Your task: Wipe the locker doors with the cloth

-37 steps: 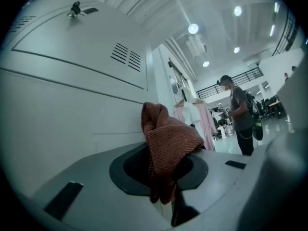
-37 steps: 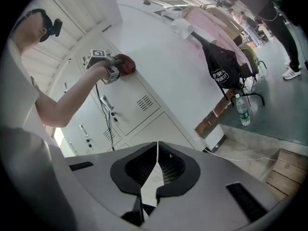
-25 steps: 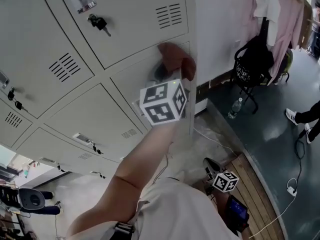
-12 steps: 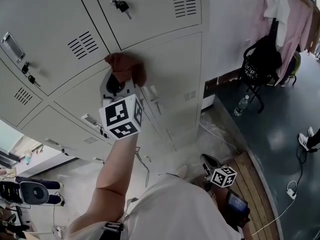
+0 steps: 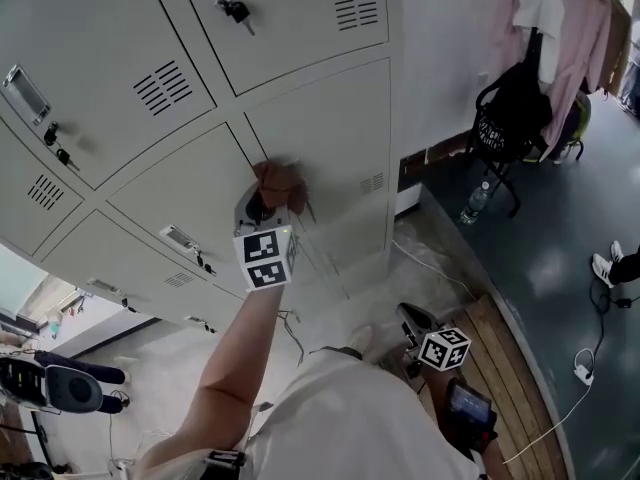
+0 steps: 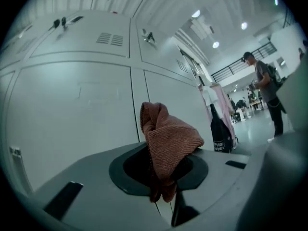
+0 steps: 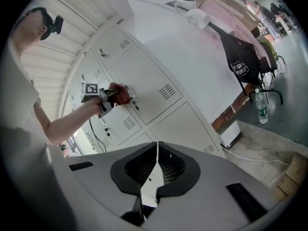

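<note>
Two tools | right tool [image 7: 155,176] low, jaws pressed together, empty | left tool [image 6: 163,174] pinching rust cloth [image 6: 169,141] at locker door [image 5: 335,133] left edge | step: wiping, judged | next: sweep toward right edge under steady pressure

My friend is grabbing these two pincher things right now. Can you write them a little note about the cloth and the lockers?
Left gripper: shut on the reddish-brown cloth. The arm is stretched out to the grey locker doors, with the cloth at the seam between two lower doors.
Right gripper: shut and empty, held low by the person's side.
Done: wiping is under way. The doors show no marks, so I cannot tell which ones are finished.
Left: probably go over each door in turn, working around the hanging keys.
</note>
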